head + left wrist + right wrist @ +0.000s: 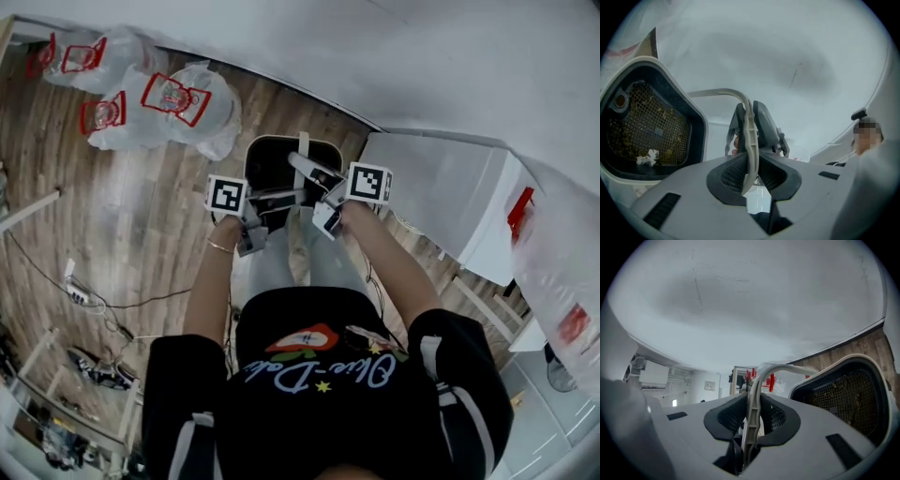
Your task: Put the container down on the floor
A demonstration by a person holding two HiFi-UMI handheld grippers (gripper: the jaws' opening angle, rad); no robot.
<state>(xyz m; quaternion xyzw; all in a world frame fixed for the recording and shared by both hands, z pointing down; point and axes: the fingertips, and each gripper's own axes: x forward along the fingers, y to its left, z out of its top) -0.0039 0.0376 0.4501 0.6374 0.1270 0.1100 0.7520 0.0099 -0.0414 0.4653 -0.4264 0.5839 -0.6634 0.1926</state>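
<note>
Over wood-plank floor [141, 216] | left gripper [751, 174], right gripper [751, 420]: fingers [726, 176] clenched on thin curved handle [749, 140] | mesh-lined container [272, 169]

Open wooden floor [150, 225] is stretching away to the left of the left gripper [292, 195], as far as the white bags [169, 103] sitting well off by the wall [375, 56]. The container [281, 140], clamped by its handle [302, 148], is filling the spot below both grippers. To the right of the right gripper [305, 167], a white cabinet [441, 187] is crowding in close. The wall is closing off the space just ahead. Behind the grippers the person's legs [281, 267] are blocking the way, and cables [103, 300] are trailing over the floor back-left.
</note>
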